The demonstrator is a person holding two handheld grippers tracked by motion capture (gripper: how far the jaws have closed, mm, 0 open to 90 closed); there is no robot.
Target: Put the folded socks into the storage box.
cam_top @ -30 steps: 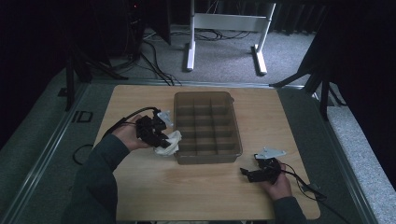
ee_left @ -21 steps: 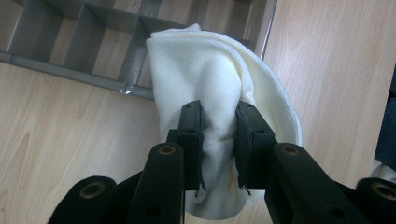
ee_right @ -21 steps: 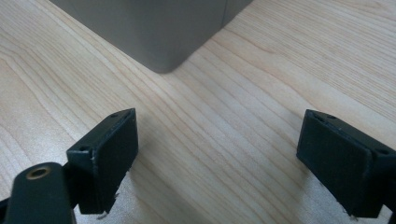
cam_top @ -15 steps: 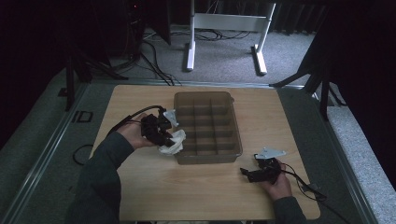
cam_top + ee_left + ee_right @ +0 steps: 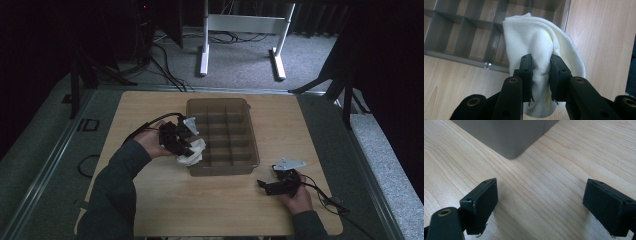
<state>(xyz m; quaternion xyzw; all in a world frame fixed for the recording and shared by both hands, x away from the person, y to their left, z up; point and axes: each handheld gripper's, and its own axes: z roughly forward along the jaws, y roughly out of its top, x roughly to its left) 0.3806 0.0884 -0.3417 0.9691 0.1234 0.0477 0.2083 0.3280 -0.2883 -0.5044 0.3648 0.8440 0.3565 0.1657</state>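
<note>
A folded white cloth [image 5: 541, 52] is pinched between the jaws of my left gripper [image 5: 541, 72], which is shut on it. In the high view this gripper [image 5: 186, 145] holds the cloth [image 5: 192, 152] at the left wall of a grey divided bin [image 5: 222, 170], near its front left corner. The bin's compartments [image 5: 469, 32] lie just beyond the cloth and look empty. My right gripper [image 5: 267, 186] rests low over the wooden table [image 5: 210, 210] at the front right. Its jaws stand wide apart with nothing between them [image 5: 541, 202], facing a corner of the bin [image 5: 511, 142].
The bin stands in the middle of the table, with bare wood on both sides and in front of it. Cables trail from both grippers. Beyond the table's far edge stand a white frame [image 5: 240, 25] and dark stands on a grey floor.
My left gripper has carried the cloth a little to the right, closer to the bin's left wall. The right gripper has stayed where it was.
</note>
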